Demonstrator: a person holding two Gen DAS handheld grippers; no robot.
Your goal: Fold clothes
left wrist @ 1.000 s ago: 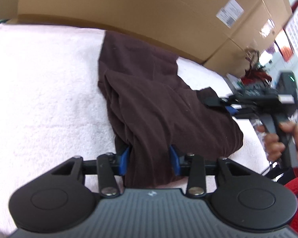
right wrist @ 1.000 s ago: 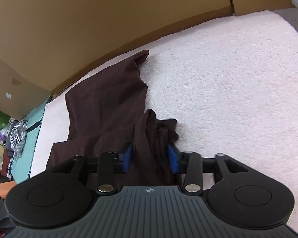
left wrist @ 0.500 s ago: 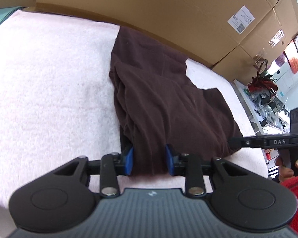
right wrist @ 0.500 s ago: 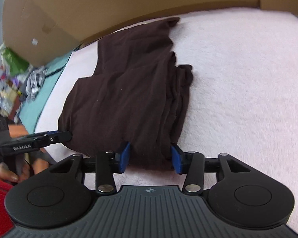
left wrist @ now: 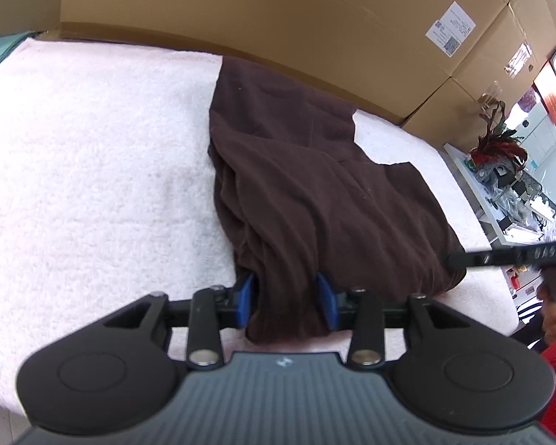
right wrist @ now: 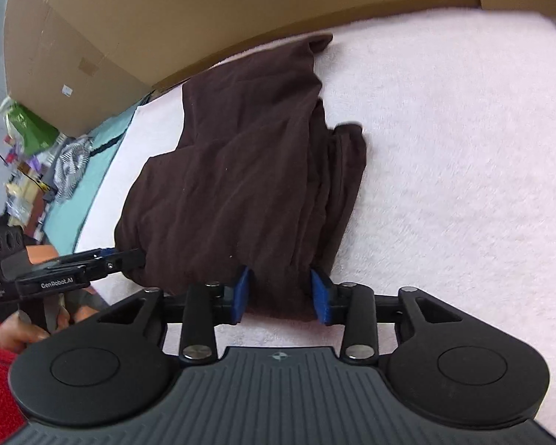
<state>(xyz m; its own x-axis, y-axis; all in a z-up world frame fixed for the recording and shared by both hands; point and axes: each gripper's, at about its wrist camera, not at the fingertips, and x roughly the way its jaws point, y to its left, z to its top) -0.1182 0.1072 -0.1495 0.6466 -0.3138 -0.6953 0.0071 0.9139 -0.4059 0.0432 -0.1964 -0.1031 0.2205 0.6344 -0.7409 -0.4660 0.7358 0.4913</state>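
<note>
A dark brown garment lies partly folded on a pale pink fleecy worktop, its near edge bunched between both claws. The left claw and right claw each grasp the cloth; cardboard boxes stand behind.

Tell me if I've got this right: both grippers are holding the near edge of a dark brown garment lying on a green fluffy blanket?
Nearly. The fluffy blanket is pale pink, not green, as the right wrist view shows. Both the left gripper and right gripper do hold the dark brown garment's near edge.
</note>
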